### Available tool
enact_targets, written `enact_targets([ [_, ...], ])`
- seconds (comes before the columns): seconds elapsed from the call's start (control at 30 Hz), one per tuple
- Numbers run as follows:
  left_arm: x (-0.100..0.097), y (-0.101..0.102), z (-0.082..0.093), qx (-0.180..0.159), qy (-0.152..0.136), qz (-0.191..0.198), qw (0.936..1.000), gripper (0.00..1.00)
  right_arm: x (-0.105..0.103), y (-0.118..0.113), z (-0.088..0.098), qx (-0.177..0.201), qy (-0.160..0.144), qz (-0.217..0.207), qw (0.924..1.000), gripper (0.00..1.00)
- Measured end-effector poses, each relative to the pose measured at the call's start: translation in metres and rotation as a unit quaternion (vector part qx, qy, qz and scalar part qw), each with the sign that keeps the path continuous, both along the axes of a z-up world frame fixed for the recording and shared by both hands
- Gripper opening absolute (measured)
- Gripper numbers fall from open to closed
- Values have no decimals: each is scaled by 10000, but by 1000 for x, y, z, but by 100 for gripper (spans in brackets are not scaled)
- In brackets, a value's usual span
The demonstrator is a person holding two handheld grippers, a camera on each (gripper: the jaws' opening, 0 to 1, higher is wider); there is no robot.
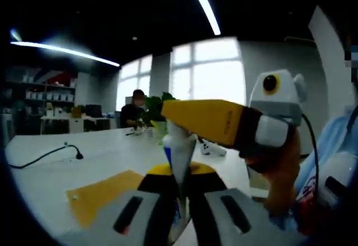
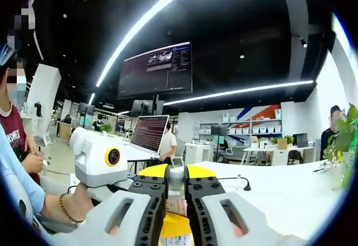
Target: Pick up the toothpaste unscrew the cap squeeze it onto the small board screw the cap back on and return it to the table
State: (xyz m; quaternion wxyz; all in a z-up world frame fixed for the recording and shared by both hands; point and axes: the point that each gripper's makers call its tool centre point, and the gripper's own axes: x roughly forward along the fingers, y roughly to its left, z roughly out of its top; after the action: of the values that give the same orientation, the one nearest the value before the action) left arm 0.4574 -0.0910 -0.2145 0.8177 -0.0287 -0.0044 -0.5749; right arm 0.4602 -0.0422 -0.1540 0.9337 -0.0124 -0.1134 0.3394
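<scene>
The toothpaste tube [image 1: 182,152], white with a blue band, stands upright between my left gripper [image 1: 180,181] jaws, which are shut on its lower body. My right gripper [image 1: 170,120] comes in from the right, and its yellow jaws cover the tube's top. In the right gripper view my right gripper [image 2: 176,185] is shut on the grey-white cap [image 2: 176,179], with the tube's printed body [image 2: 177,226] below it. The small yellow board [image 1: 103,197] lies flat on the white table [image 1: 61,170], to the left of the tube.
A black cable [image 1: 47,155] runs across the table beyond the board. A potted plant [image 1: 159,107] and a seated person [image 1: 134,112] are at the far end. A hand [image 1: 282,170] holds the right gripper. A laptop [image 2: 149,134] stands behind the left gripper's housing [image 2: 103,162].
</scene>
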Motion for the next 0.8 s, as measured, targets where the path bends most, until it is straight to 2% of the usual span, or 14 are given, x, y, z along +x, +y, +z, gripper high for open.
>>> enact_targets([
  [0.17, -3, -3, -2, -40, 76, -112, 9999, 4, 0, -5, -2, 167, 84, 29, 9998, 9],
  [0.23, -6, -4, 0, -127, 206, -246, 9994, 4, -2, -8, 0, 233, 102, 122, 9996, 9],
  [0.27, -7, -4, 1, -140, 191, -260, 9994, 4, -5, -8, 1, 332, 160, 231, 9991, 9],
  [0.43, -10, -5, 2, -81, 12, -220, 9997, 5, -8, -9, 2, 348, 112, 200, 9991, 9],
  [0.53, -10, -5, 2, -90, 63, -257, 9996, 5, -7, -8, 0, 191, 13, 217, 9996, 10],
  [0.6, -11, -5, 2, -124, -16, -333, 9994, 5, -9, -7, 1, 187, -34, 289, 9994, 10],
  [0.7, -14, -8, 2, -131, 52, -417, 9990, 5, -11, -8, 2, 141, -108, 307, 9994, 10],
  [0.73, -14, -7, 2, -105, 31, -420, 9991, 5, -11, -7, 2, 30, -154, 298, 9994, 12],
  [0.8, -14, -7, 1, -72, 25, -433, 9990, 5, -11, -3, 0, -371, -276, 380, 9982, 21],
])
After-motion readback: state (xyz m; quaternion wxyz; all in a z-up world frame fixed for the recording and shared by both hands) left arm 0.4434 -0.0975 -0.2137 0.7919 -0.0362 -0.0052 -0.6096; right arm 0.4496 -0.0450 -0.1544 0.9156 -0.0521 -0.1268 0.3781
